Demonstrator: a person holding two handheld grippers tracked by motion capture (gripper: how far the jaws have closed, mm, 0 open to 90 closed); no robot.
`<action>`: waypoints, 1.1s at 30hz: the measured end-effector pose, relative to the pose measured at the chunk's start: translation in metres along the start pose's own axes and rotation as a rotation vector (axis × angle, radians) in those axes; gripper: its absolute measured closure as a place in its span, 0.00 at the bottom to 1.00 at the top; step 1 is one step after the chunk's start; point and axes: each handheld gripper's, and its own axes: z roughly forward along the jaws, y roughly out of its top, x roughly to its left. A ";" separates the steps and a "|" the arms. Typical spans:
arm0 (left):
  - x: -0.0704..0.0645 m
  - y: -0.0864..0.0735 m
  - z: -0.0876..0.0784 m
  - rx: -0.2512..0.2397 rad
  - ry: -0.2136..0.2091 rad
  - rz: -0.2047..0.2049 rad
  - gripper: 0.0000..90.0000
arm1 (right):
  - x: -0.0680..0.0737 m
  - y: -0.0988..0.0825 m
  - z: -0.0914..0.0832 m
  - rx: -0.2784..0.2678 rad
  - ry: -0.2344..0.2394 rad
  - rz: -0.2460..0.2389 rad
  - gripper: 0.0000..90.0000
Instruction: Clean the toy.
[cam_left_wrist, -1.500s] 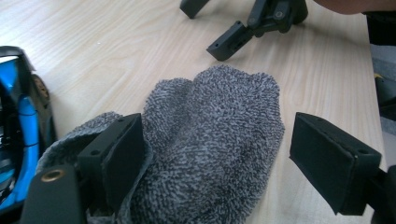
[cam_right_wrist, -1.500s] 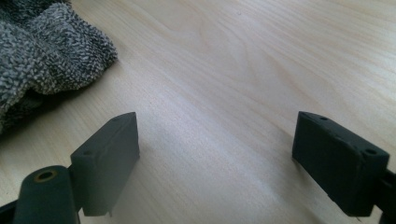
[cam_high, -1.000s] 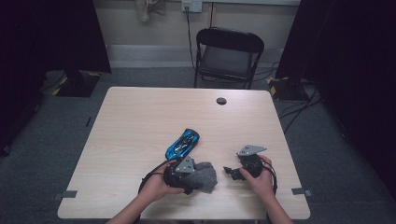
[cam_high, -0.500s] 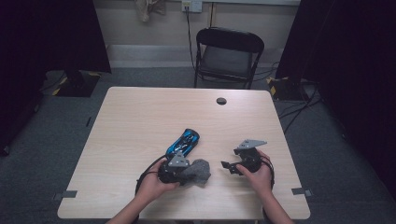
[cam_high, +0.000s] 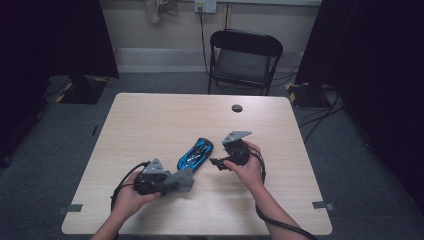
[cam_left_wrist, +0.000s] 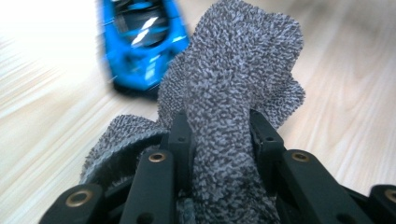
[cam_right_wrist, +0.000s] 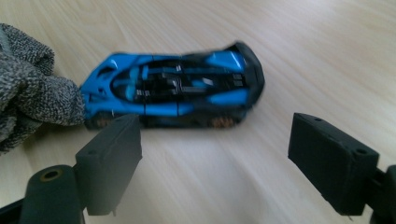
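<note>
Whereas a second ago both grippers sat together below the car, the left gripper (cam_high: 167, 184), clamped on a grey knitted cloth (cam_left_wrist: 233, 88), has shifted left; the right gripper (cam_right_wrist: 215, 163), jaws apart, now faces the blue toy car (cam_right_wrist: 175, 91) mid-table (cam_high: 150, 120); chair (cam_high: 245, 60) beyond.

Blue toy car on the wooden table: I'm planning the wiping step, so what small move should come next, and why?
Probably bring the right gripper forward so its open jaws straddle the blue toy car, then close. The left gripper already pinches the grey knitted cloth, whose edge touches the car's end, and nothing steadies the car.
</note>
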 end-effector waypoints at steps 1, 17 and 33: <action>0.004 -0.002 -0.004 -0.013 0.006 -0.020 0.75 | 0.001 0.005 0.004 -0.001 0.002 -0.007 0.19; 0.025 -0.019 -0.005 0.001 0.062 -0.109 0.74 | 0.014 0.041 0.058 0.016 0.071 -0.063 0.18; 0.025 -0.020 -0.001 0.002 0.055 -0.128 0.71 | 0.026 0.031 0.075 0.030 0.113 -0.176 0.08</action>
